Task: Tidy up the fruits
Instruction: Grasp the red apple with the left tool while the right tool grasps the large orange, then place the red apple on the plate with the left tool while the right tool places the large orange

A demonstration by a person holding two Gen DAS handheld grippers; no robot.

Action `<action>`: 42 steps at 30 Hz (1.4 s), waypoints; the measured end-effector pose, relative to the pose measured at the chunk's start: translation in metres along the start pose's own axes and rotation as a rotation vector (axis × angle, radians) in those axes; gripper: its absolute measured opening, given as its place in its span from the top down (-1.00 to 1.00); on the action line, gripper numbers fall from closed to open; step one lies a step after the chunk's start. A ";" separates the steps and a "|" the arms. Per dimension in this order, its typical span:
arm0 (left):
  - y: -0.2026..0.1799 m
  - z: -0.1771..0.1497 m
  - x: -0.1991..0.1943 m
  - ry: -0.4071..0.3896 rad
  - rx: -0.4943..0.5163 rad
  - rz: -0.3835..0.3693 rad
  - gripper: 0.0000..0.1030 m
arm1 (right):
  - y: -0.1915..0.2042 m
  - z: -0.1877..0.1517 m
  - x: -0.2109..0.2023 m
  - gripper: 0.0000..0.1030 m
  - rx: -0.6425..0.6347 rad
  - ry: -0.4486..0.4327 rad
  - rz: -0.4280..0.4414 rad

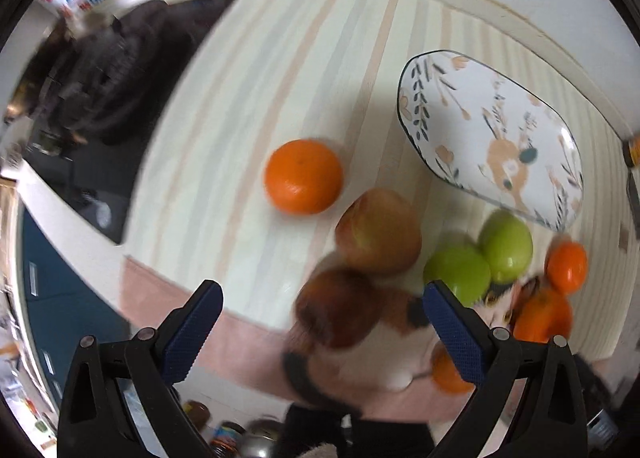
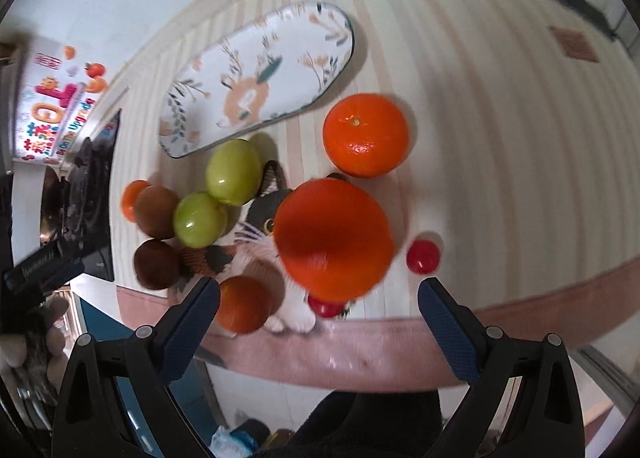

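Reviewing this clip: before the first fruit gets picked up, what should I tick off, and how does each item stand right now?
1. Left claw open, holding nothing: ok.
2. Right claw open, holding nothing: ok.
3. Oval plate bare, free to receive fruit: ok.
4. Large orange ahead of the right claw: ok.
5. Green fruits touching, crowding a grasp: not ok.
6. Small red fruit type: cannot tell.
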State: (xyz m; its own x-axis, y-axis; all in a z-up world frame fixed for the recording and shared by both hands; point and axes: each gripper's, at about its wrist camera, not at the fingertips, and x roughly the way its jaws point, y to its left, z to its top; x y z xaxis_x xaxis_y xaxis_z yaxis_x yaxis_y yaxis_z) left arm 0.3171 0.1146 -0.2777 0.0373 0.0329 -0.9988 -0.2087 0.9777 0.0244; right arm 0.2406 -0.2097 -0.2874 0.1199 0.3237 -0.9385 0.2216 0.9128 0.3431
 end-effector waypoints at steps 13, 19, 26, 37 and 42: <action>-0.010 0.034 0.066 0.152 -0.065 -0.113 -0.65 | 0.004 0.023 0.066 -0.92 -0.007 0.171 0.006; -0.021 0.033 0.062 0.091 -0.027 -0.116 -0.27 | 0.012 0.027 0.082 -0.70 -0.043 0.208 -0.040; -0.035 0.027 0.056 0.052 0.012 -0.069 -0.25 | 0.016 0.028 0.086 -0.61 -0.065 0.211 -0.038; -0.049 0.019 -0.001 0.005 0.073 -0.104 -0.24 | 0.025 0.026 0.060 -0.59 -0.059 0.167 0.022; -0.064 0.028 -0.060 -0.057 0.112 -0.202 -0.24 | 0.033 0.042 0.024 -0.59 -0.061 0.120 0.098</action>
State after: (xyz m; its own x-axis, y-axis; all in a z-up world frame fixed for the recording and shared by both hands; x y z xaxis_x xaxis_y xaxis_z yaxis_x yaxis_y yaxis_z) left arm 0.3555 0.0556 -0.2182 0.1233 -0.1572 -0.9798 -0.0821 0.9824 -0.1679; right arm 0.2909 -0.1824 -0.2971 0.0213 0.4362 -0.8996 0.1548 0.8875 0.4340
